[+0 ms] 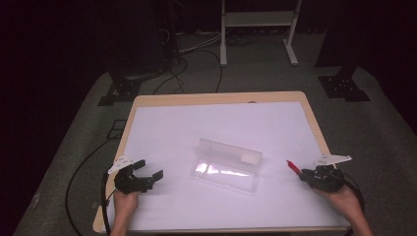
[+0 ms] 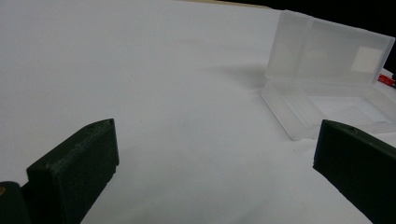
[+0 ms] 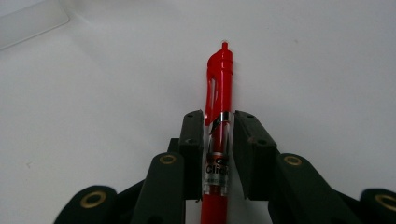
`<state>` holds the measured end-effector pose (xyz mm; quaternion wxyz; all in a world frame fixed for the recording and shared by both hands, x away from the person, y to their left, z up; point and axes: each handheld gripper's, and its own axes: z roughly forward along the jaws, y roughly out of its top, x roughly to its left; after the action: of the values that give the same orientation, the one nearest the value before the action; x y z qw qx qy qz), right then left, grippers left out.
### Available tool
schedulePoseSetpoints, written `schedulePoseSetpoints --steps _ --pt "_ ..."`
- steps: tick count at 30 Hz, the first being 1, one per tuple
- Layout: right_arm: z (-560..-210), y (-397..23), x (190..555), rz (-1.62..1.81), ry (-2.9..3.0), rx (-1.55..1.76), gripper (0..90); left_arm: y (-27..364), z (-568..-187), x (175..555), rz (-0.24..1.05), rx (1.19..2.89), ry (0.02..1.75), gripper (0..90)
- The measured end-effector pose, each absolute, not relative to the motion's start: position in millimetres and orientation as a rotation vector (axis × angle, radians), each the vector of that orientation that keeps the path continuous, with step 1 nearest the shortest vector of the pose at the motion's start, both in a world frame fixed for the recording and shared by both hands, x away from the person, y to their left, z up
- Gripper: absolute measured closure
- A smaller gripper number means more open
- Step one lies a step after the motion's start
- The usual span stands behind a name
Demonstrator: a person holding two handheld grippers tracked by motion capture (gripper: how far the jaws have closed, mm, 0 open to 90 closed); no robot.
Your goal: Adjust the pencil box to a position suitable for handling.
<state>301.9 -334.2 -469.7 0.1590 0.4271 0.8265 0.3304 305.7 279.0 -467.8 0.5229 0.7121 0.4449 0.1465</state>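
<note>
A red plastic click pen with a clear barrel section (image 3: pixel 217 126) is pinched between the two black jaws of the right gripper (image 3: pixel 218 140), its clip end and push button sticking out past the jaw tips along the gripper's axis. A silver band and a printed label wrap the clear part of the barrel. In the high view the pen (image 1: pixel 293 166) pokes out to the left of the right gripper (image 1: pixel 306 174), low over the right side of the table; whether its tip touches the surface is hard to judge from here.

A translucent frosted plastic case, long and rectangular with a hinged lid (image 1: pixel 227 165), lies open near the middle of the table, lid standing up behind the shallow tray. From the left gripper view the case (image 2: pixel 327 74) shows smooth, cloudy walls and a pale square patch on the lid.

The left gripper (image 1: pixel 147 170) sits at the left front of the table, held by a hand (image 1: pixel 126 202), its matte black block-shaped jaws spread wide with nothing between them, well apart from the case.

The wooden table with rounded corners (image 1: pixel 216 99) is covered by a smooth white sheet (image 1: pixel 196 128).
</note>
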Motion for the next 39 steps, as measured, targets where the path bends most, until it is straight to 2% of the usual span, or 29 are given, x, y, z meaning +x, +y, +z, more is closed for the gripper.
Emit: schedulePoseSetpoints --steps 13,30,39 --pt "-470 -334 301 0.944 2.359 1.229 78.1 279 -468 305 0.356 1.710 1.059 0.0" --pt "-468 -335 299 0.971 2.340 1.245 79.0 280 -468 306 0.352 1.704 1.064 0.0" --pt "-455 -330 296 1.018 2.333 1.209 79.0 279 -468 305 0.351 1.705 1.058 0.0"
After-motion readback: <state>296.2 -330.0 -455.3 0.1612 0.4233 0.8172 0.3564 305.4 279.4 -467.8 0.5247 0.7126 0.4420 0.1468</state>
